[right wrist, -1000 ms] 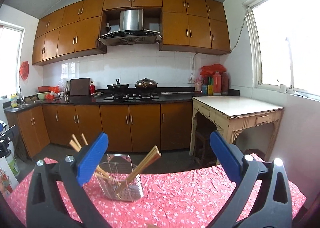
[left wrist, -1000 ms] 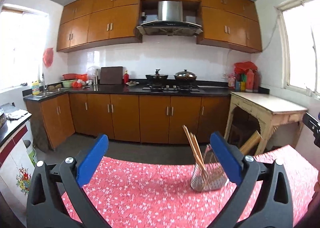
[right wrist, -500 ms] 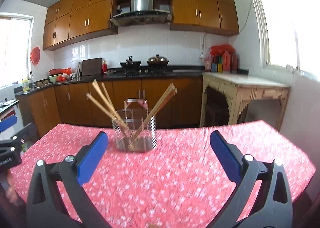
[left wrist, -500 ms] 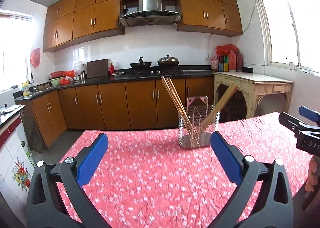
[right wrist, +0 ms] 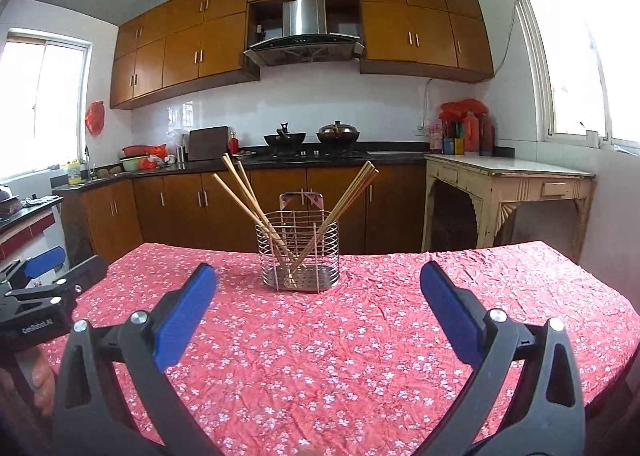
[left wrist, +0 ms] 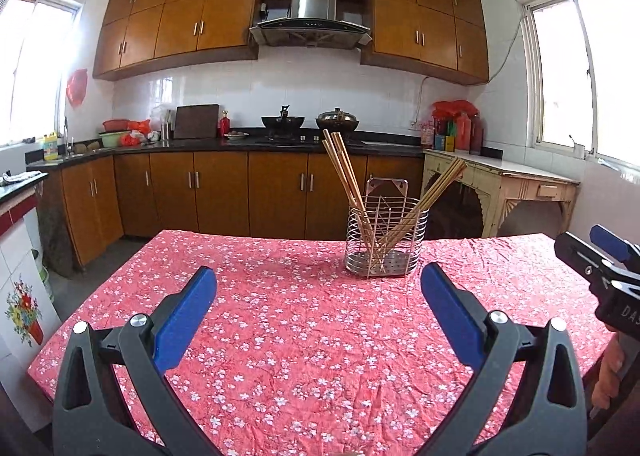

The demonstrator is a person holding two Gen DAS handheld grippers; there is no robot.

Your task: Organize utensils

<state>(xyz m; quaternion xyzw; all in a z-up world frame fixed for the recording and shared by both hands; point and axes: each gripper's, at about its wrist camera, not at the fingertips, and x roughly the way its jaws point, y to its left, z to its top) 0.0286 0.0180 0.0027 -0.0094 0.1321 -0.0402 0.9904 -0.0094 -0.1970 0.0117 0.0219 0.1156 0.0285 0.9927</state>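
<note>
Left claw (left wrist: 318, 288): wide, empty
Right claw (right wrist: 318, 286): wide, empty
Rack (right wrist: 298, 252): on worktop (right wrist: 360, 336), 12 o'clock of right claw
Chopsticks (right wrist: 244, 191): 2 bunches leaning apart in rack

We can read two markings, both in white on black gripper bodies. In the right wrist view, the left gripper (right wrist: 28, 280), off to the left of the fingers, bears "GenRobot.AI". In the left wrist view, the right gripper (left wrist: 600, 256), off to the right, shows "DAS", cut off at the edge.
</note>
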